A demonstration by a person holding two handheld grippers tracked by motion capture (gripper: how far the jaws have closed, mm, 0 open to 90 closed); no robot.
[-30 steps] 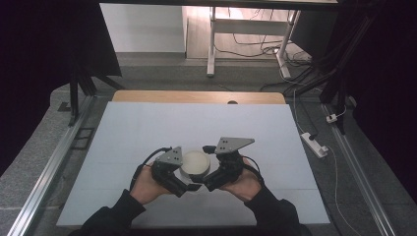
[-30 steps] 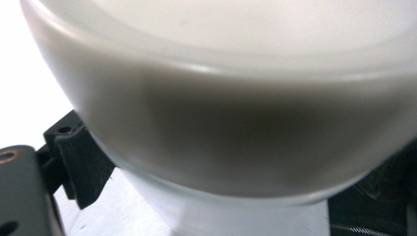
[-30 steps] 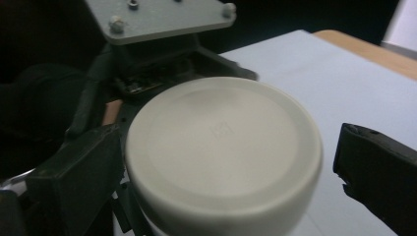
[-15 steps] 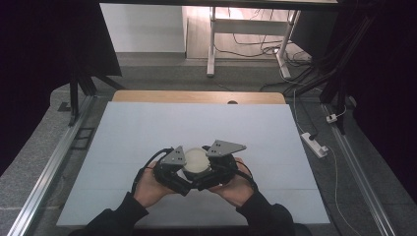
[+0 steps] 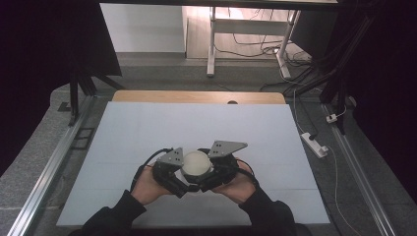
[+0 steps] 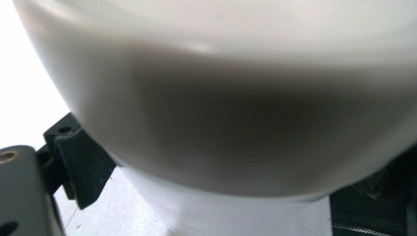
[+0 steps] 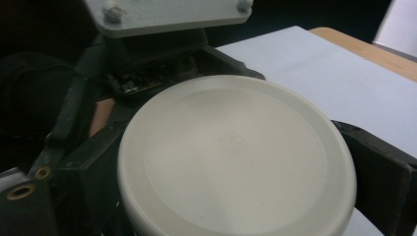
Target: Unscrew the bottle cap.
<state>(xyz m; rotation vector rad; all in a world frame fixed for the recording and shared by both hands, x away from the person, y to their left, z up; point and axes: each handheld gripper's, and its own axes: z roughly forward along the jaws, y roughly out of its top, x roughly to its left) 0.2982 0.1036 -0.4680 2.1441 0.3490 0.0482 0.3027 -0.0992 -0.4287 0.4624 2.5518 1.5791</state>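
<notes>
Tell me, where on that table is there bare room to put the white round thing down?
Nearly all of the pale table top is bare: the wide stretch between the grippers and the wooden strip at the far edge, and both side margins. It is crowded near the front edge, where the left gripper and right gripper press around the white round container.

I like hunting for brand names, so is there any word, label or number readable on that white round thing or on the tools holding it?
No text can be read.
White round lid: a faint embossed mark at its centre, too blurred to read.
Left gripper and right gripper: no lettering visible.
</notes>
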